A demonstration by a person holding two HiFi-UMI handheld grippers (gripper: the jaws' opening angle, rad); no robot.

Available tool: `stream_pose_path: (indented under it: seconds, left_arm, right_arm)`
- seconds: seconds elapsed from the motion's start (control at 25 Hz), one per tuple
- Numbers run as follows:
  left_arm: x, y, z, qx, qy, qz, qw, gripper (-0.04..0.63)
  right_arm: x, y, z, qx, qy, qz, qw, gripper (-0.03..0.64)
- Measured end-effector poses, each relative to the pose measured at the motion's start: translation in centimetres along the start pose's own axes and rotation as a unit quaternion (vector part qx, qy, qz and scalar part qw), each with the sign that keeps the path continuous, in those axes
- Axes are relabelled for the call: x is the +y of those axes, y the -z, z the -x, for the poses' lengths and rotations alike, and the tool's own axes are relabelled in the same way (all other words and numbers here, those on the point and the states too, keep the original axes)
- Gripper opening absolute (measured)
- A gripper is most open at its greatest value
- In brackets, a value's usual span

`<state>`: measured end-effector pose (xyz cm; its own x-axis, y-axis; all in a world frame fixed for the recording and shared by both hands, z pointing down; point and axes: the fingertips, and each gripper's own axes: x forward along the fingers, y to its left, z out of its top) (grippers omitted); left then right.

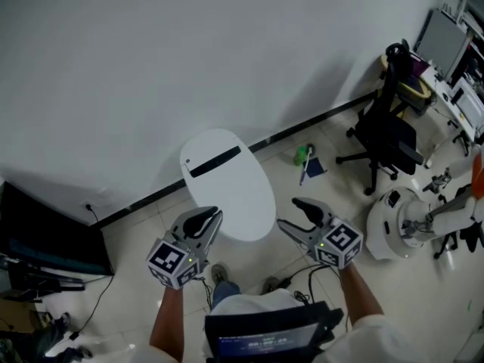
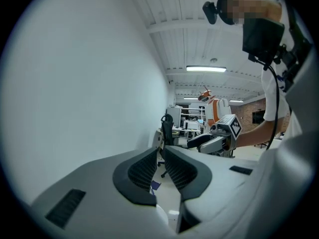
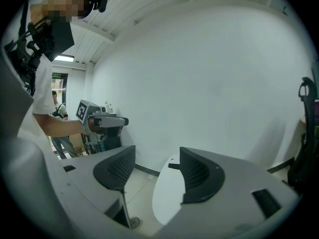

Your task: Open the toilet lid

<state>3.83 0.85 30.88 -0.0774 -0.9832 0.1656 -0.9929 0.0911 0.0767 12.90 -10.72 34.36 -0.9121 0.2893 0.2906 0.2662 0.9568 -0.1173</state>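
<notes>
The toilet's white oval lid (image 1: 231, 184) lies shut against the white wall, with a black strip (image 1: 215, 161) across its back end. My left gripper (image 1: 210, 215) hovers at the lid's front left edge, apart from it, jaws together with nothing between them; in its own view the pads (image 2: 144, 168) nearly meet. My right gripper (image 1: 289, 212) hangs at the lid's front right edge, open and empty. Through its gap (image 3: 157, 153) the lid (image 3: 167, 198) shows below. Each gripper appears in the other's view: the right gripper (image 2: 219, 136) and the left gripper (image 3: 102, 121).
A black office chair (image 1: 386, 134) and a white robot base (image 1: 397, 221) stand to the right. A green item (image 1: 304, 155) lies on the tiles by the wall. A dark cabinet (image 1: 45, 237) sits at the left. My shoes (image 1: 219, 272) and cables are below the lid.
</notes>
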Motion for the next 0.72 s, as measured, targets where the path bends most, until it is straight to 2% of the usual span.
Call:
stream_pose_path:
  seconds: [0.2,0.36,0.72]
  left_arm:
    - [0.4,0.4,0.2,0.008,-0.015,0.012,0.9998,0.003]
    - [0.6,-0.5,0.8,-0.024,-0.027,0.004,0.9993,0.032]
    - [0.1,-0.9,2.4,-0.023,-0.06,-0.013,0.9979,0.032]
  right_arm:
    - [0.4,-0.2,-0.3,-0.006,-0.005,-0.005,1.0,0.282]
    - [0.6,-0.3,-0.8,-0.011,-0.002,-0.005,1.0,0.282]
    - [1.8,0.3,-0.8,-0.029,-0.016,-0.022,0.999,0.282]
